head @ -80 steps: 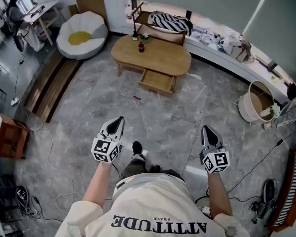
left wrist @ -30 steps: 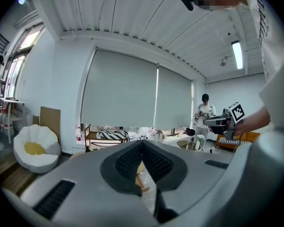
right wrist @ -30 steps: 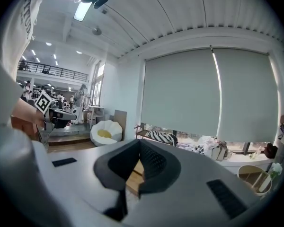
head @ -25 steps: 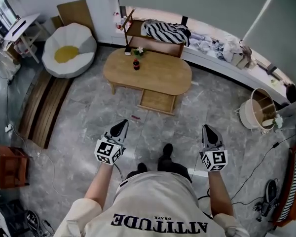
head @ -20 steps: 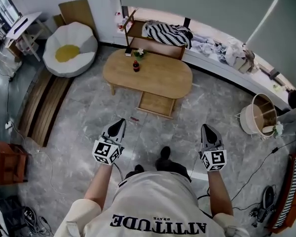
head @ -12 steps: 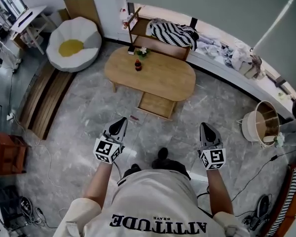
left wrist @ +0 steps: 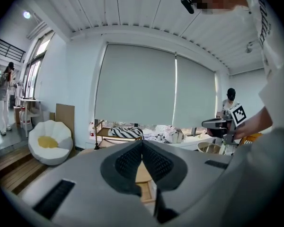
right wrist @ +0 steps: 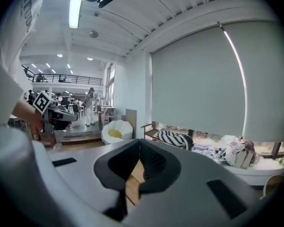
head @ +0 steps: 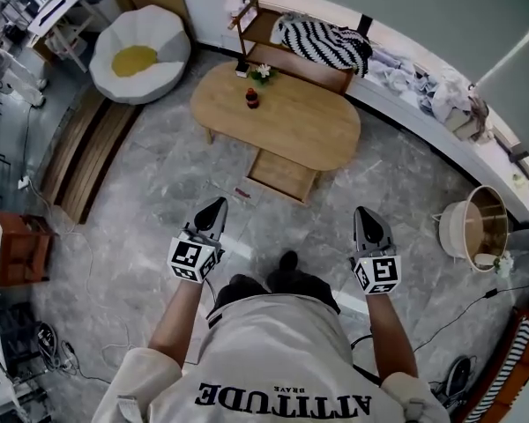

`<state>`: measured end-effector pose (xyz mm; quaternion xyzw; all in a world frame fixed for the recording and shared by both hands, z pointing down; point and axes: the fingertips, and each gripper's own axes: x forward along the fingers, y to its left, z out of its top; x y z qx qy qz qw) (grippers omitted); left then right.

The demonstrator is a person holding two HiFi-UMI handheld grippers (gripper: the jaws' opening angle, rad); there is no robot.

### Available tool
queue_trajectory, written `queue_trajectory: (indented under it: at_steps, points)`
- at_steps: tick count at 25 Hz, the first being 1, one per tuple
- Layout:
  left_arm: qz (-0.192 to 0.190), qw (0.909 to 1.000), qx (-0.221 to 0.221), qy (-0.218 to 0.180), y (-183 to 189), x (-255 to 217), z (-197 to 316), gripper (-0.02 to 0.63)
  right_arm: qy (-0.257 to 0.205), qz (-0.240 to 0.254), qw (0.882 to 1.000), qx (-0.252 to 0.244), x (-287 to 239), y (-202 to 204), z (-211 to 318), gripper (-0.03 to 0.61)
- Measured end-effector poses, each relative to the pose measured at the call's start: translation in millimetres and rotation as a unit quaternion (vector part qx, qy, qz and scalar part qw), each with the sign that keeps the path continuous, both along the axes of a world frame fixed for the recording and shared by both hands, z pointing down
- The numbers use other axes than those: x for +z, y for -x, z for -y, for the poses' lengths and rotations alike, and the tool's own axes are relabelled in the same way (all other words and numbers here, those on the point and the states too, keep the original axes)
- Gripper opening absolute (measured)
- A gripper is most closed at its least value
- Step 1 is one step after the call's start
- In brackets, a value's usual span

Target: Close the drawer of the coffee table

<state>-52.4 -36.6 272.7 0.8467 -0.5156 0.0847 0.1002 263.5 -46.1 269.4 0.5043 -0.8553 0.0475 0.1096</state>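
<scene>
The drawer (head: 284, 174) juts open from the table (head: 309, 130), showing its wood bottom. The left gripper (head: 219, 203) and right gripper (head: 364, 211) have jaws pressed together.

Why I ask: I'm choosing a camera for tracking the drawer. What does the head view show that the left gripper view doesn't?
Only the head view: the oval coffee table seen whole from above, the dark bottle standing on it, the drawer pulled out, and the left gripper from outside.
Only the left gripper view: that gripper's jaws shut on nothing, the grey roller blinds and the ceiling.
Both: the white-and-yellow floor seat, the striped cloth on the shelf, and the right gripper.
</scene>
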Motion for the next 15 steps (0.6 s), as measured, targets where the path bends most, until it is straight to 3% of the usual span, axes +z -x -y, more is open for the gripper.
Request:
queue_trajectory:
  at_steps: [9, 15]
  points:
    - [0.014, 0.9998, 0.003, 0.014, -21.5, 17.5, 26.4, 0.021, 0.019, -0.001, 1.0, -0.021, 31.2, -2.8, 26.2, 0.018]
    - [0.023, 0.9993, -0.005, 0.028, -14.9, 29.4, 35.0, 0.021, 0.028, 0.001, 1.0, -0.013, 42.1, 5.3, 40.6, 0.02]
